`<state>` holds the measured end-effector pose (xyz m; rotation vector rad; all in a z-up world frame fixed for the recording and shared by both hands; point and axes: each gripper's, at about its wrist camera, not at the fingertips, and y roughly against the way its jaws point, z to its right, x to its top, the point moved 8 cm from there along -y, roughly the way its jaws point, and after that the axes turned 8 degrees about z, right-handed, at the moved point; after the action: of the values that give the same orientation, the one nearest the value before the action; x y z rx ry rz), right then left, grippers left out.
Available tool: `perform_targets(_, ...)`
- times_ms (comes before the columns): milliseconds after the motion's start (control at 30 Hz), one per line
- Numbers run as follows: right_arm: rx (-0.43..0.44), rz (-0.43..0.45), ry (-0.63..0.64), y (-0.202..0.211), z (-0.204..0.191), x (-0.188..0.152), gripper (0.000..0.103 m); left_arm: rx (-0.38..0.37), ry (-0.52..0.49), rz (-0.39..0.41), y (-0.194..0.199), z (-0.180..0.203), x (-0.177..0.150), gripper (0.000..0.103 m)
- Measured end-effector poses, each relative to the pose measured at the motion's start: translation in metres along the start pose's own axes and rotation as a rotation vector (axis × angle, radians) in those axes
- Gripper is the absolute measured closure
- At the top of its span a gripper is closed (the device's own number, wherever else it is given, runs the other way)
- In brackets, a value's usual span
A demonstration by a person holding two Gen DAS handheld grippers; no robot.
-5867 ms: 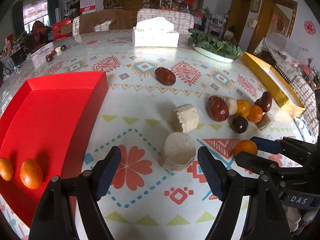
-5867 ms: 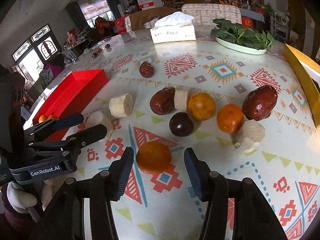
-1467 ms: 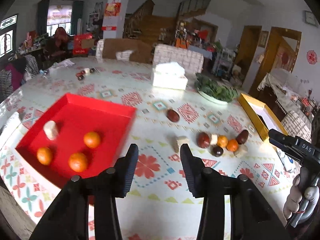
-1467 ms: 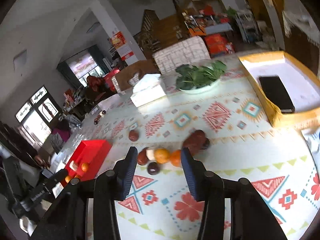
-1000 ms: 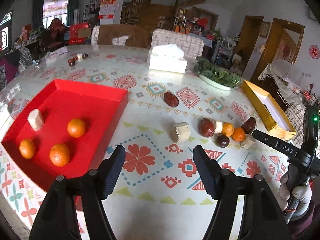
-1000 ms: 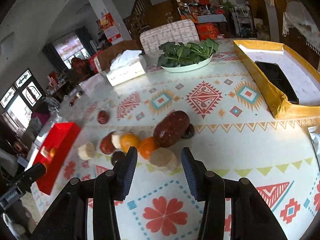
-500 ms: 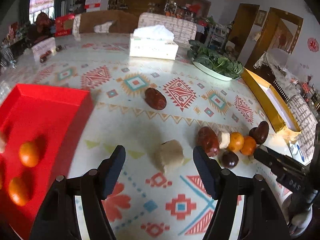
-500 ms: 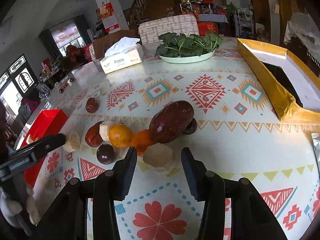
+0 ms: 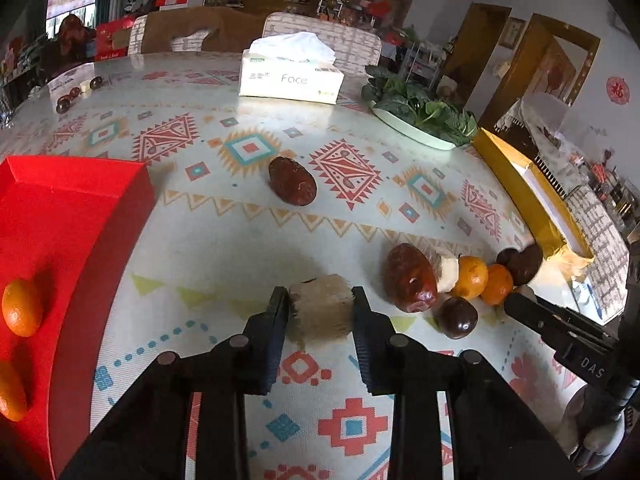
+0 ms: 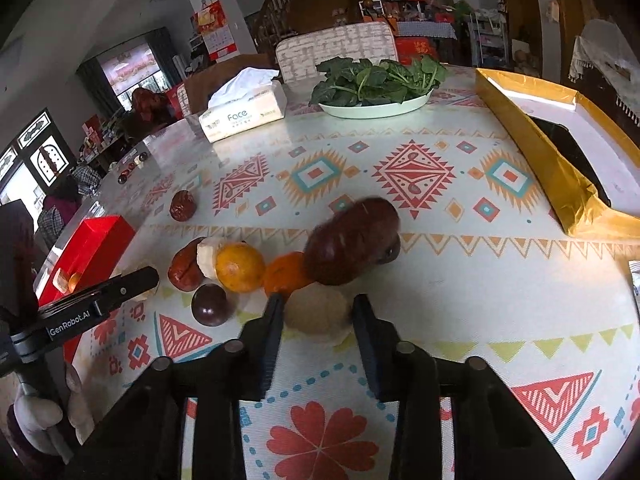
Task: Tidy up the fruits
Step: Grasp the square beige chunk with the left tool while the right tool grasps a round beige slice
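Observation:
My left gripper (image 9: pixel 320 306) is shut on a pale banana chunk (image 9: pixel 320 312) resting on the table. The red tray (image 9: pixel 60 240) lies to its left and holds oranges (image 9: pixel 22 312). My right gripper (image 10: pixel 316 316) is shut on another pale banana chunk (image 10: pixel 318 314) on the table. Just beyond it lie a big red date (image 10: pixel 352 240), two oranges (image 10: pixel 240 266), a dark plum (image 10: pixel 210 304) and another date (image 10: pixel 184 268) with a banana piece. A lone date (image 9: pixel 292 186) lies farther back.
A tissue box (image 9: pixel 290 76), a plate of greens (image 10: pixel 376 84) and a gold box (image 10: pixel 560 160) holding a phone stand at the back and right. The patterned table (image 9: pixel 224 240) spreads between the tray and the fruit cluster.
Both grippers have come down to the table and closed, each on a banana chunk; half a second ago the left was wide open above its chunk.

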<state>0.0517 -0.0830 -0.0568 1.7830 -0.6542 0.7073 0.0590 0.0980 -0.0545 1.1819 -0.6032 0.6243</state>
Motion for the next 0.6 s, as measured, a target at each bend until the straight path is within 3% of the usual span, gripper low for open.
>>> perform_targets(33,-0.004,0.004,0.003,0.001,0.0,0.0,0.067,-0.009,0.006,0.004,0.0,-0.001,0.0,0.078)
perform_targets(300,-0.009,0.045,0.013,0.009,0.0,0.004,0.067,-0.065,-0.032,0.066,0.01,0.011,0.006,0.078)
perform_targets(600,-0.015,0.084,0.023,0.017,-0.002,0.007,0.067,-0.059,-0.066,0.109,0.017,0.016,0.01,0.078)
